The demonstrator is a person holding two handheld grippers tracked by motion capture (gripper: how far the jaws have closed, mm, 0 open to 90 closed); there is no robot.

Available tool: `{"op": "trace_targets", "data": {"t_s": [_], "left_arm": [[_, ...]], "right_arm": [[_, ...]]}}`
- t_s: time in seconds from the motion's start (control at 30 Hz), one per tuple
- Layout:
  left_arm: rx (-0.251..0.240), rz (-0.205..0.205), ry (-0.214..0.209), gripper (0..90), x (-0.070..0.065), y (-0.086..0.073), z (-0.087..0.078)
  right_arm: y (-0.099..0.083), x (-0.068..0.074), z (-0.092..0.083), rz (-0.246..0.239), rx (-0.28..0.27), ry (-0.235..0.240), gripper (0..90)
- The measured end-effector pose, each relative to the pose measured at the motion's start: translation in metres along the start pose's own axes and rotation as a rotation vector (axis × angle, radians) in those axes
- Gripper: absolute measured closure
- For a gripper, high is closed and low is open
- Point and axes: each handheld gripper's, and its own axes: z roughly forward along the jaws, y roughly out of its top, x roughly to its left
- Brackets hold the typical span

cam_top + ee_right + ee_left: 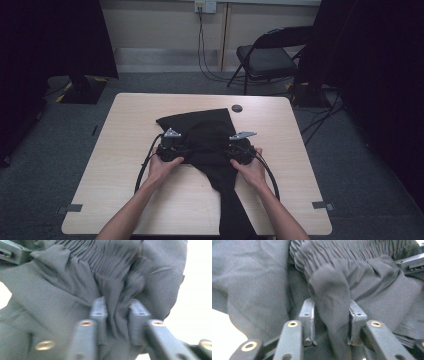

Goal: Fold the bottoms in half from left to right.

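High view, black garment (207, 135) between left gripper (172, 149), right gripper (239, 149)

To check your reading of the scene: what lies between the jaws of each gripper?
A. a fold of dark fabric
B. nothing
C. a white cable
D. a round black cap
A: in both gripper views a gathered fold of the dark garment stands between the jaws.

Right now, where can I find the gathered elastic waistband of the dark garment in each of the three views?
High view: the waistband lies at the picture's middle, on the dark garment, between the left gripper and the right gripper.
Left gripper view: top centre, a ribbed strip above the fingers.
Right gripper view: top centre, running down between the fingers.
Shared landmark: the ribbed gathers themselves.
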Motion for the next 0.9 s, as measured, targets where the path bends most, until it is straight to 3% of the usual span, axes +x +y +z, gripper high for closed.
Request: {"op": "trace_targets", "data": {"t_s": [0.07, 0.13, 0.2, 0.27, 0.4, 0.47, 0.53, 0.6, 0.63, 0.67, 0.7, 0.8, 0.9], "left_arm": [[0.005, 0.025, -0.001, 56.2, -0.001, -0.003, -0.008], [0.010, 0.040, -0.006, 52.6, -0.005, -0.006, -0.018], [0.021, 0.072, -0.013, 48.3, -0.010, -0.007, -0.024], [0.023, 0.088, -0.009, 47.4, -0.014, -0.009, -0.027], [0.048, 0.117, 0.019, 48.6, -0.017, -0.016, -0.019], [0.046, 0.112, 0.045, 49.3, -0.013, -0.018, -0.012], [0.026, 0.083, 0.046, 49.1, -0.011, -0.017, -0.009], [0.027, 0.128, 0.080, 49.2, -0.012, -0.017, -0.007], [0.031, 0.142, 0.089, 49.3, -0.012, -0.016, -0.007], [0.031, 0.158, 0.102, 49.3, -0.011, -0.016, -0.006], [0.024, 0.142, 0.098, 49.3, -0.011, -0.016, -0.006], [0.018, 0.137, 0.099, 49.8, -0.008, -0.016, -0.008], [0.020, 0.121, 0.092, 51.4, -0.007, -0.016, -0.010]], "right_arm": [[-0.003, 0.000, -0.018, 0.015, -0.038, 0.009, 54.0], [-0.010, 0.004, -0.041, 0.022, -0.064, 0.014, 51.5], [-0.021, 0.013, -0.064, 0.001, -0.083, 0.059, 57.0], [-0.036, 0.026, -0.077, -0.023, -0.062, 0.105, 65.1], [-0.062, 0.049, -0.077, -0.065, 0.012, 0.184, 63.4], [-0.067, 0.057, -0.071, -0.110, 0.045, 0.166, 56.9], [-0.068, 0.057, -0.062, -0.092, 0.065, 0.165, 50.0], [-0.069, 0.059, -0.058, -0.103, 0.062, 0.158, 47.8], [-0.067, 0.062, -0.056, -0.104, 0.063, 0.162, 48.9], [-0.066, 0.067, -0.055, -0.152, 0.056, 0.155, 64.2], [-0.066, 0.067, -0.055, -0.152, 0.056, 0.155, 64.2], [-0.064, 0.072, -0.055, -0.165, 0.057, 0.185, 86.0], [-0.059, 0.075, -0.063, -0.140, 0.029, 0.241, 89.6]]}}
